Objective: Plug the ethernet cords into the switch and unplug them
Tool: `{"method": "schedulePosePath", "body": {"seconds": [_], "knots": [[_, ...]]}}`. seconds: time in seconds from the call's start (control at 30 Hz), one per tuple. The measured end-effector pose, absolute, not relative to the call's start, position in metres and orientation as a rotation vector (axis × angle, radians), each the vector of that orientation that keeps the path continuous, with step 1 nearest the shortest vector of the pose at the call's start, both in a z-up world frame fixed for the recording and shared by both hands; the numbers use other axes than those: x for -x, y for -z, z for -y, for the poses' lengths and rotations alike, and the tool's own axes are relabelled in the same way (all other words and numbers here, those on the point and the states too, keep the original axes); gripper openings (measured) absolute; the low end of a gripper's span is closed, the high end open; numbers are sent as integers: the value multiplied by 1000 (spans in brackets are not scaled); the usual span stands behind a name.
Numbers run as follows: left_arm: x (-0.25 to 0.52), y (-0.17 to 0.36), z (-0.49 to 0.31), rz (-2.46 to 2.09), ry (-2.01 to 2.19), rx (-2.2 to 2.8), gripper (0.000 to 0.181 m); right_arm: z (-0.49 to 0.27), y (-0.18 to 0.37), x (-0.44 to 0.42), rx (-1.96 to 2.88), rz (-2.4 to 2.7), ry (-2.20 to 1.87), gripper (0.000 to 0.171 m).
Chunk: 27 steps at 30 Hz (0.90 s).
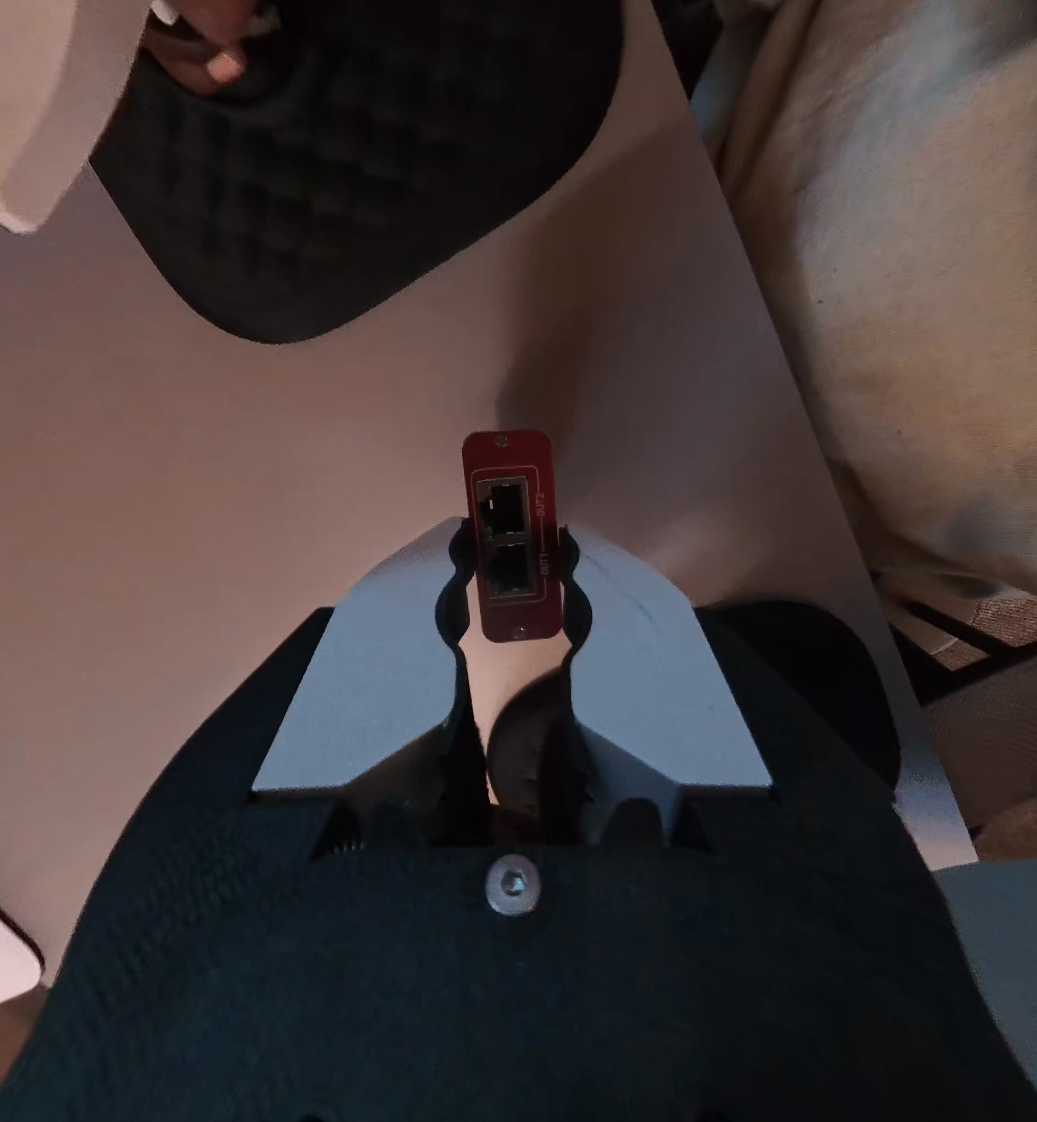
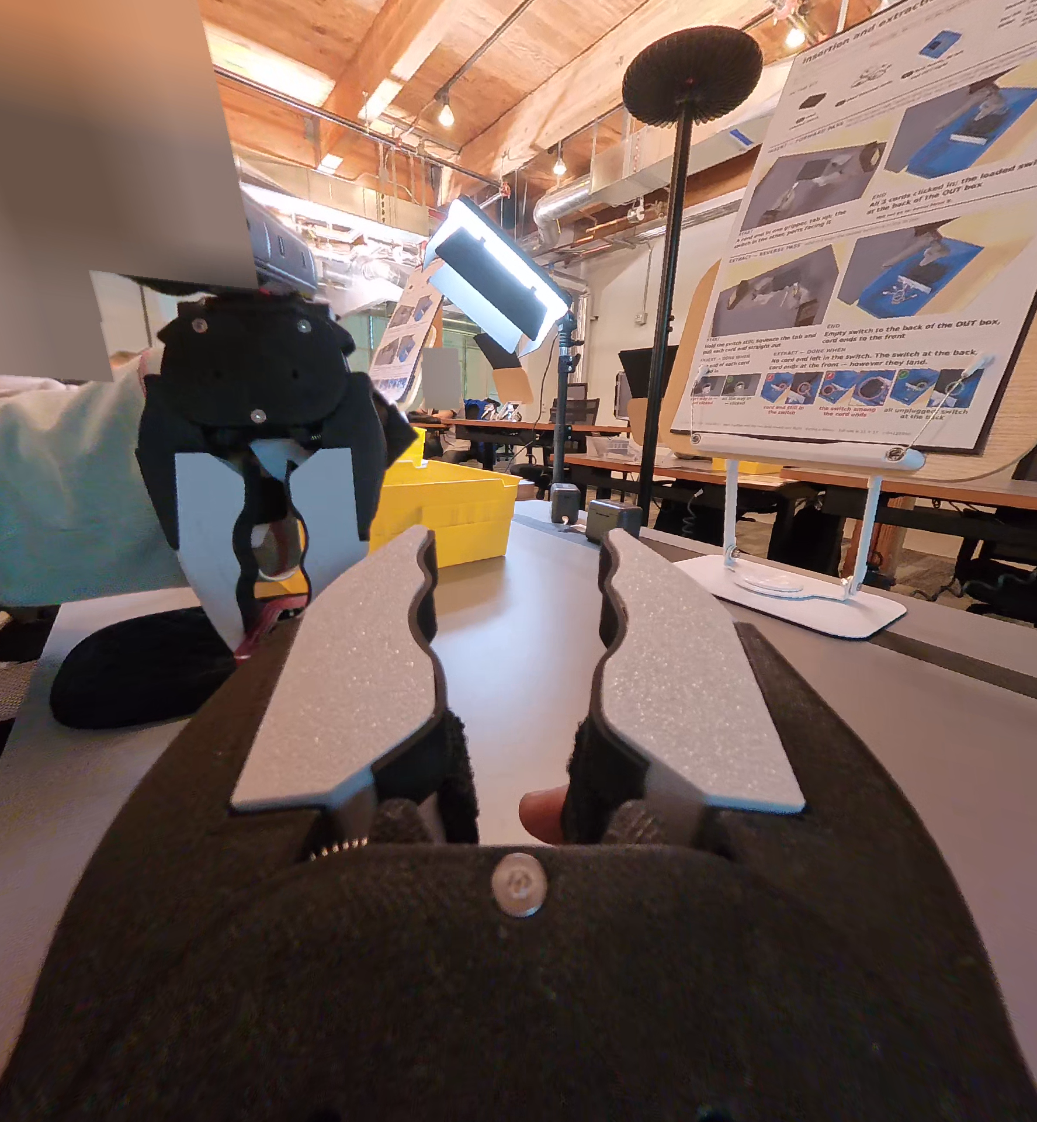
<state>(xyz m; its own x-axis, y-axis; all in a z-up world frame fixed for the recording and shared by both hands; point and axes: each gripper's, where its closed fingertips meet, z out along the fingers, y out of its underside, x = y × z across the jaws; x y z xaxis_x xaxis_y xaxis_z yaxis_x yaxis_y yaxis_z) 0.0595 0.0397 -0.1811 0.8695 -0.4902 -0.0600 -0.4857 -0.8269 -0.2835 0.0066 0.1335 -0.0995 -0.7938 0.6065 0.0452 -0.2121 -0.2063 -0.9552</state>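
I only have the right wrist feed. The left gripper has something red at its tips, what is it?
Observer: The left gripper is shut on the red switch, pads on its two long edges.
Operator: Any cords plugged in?
Observer: No. The left wrist view shows two ports, both empty.
Operator: Which way do the ports face?
Observer: Back at the left camera, stacked one above the other, over the white table.
Operator: Right gripper holding a cord?
Observer: No, the right gripper is open and empty.

Small red switch (image 1: 513, 540) stands on end, two empty ports stacked, facing the left wrist camera.
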Motion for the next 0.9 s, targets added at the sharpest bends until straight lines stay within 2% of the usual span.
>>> {"method": "schedulePosePath", "body": {"seconds": [0.23,0.47,0.6,0.7,0.77,0.83,0.9], "knots": [[-60,196,-43,-629,74,2784,27,-134,100,-7,469,1534,-2044,51],[-53,196,-63,46,170,2742,27,-133,100,-6,470,1535,-2044,51],[-54,192,-62,51,137,2687,54,-133,100,-7,464,1534,-2044,51],[-53,182,-55,57,97,2615,56,-132,99,-10,436,1547,-2050,51],[-50,181,-45,95,54,2580,56,-123,104,-21,381,1658,-2055,45],[-52,187,-36,135,30,2542,53,-107,118,-41,284,1926,-2019,36],[-56,191,-33,165,27,2477,49,-96,142,-60,222,2232,-1865,34]]}}
